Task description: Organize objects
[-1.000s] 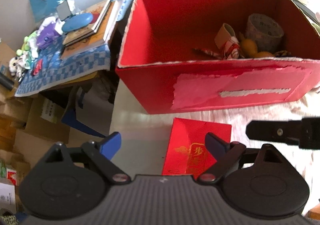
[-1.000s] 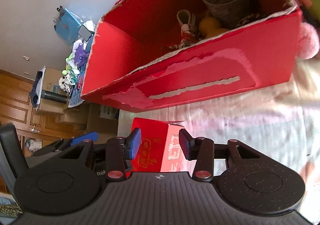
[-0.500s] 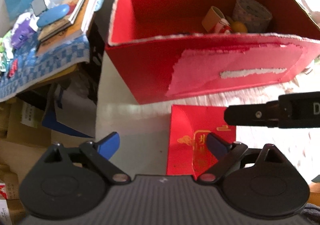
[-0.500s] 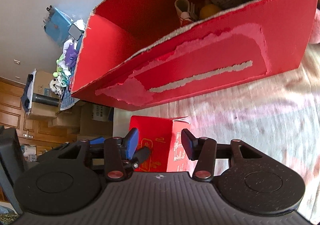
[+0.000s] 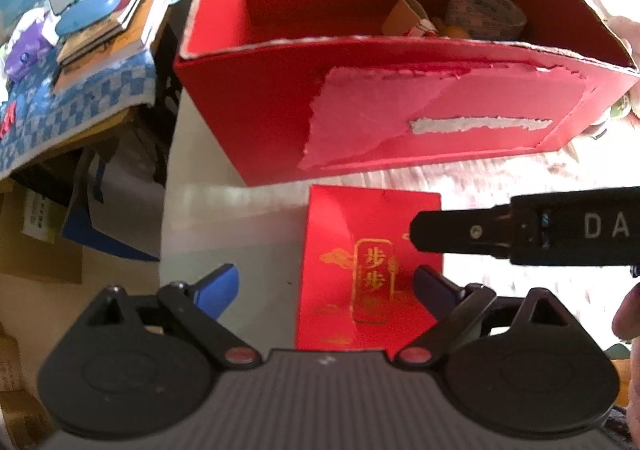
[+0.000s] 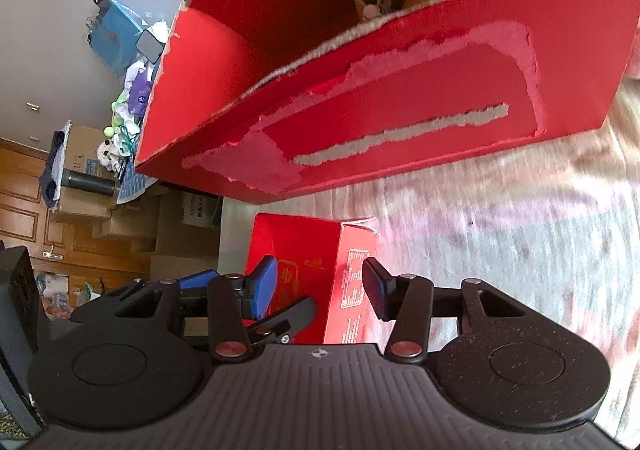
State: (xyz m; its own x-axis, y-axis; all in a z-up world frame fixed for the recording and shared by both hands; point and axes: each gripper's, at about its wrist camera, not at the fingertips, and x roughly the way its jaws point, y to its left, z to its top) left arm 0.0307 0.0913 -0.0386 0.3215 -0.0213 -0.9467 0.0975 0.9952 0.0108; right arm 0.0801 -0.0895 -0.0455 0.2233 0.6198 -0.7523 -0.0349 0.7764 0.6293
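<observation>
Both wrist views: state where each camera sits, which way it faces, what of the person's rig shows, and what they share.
Left wrist: rides the left gripper, looks forward and down at the small red box before the big red box; its open jaws, the right gripper's finger and a bit of hand show.
Right wrist: rides the right gripper, rolled sideways, faces the same small red box between its open jaws; the left gripper shows.
Shared: both boxes, the paper cup inside.
</observation>
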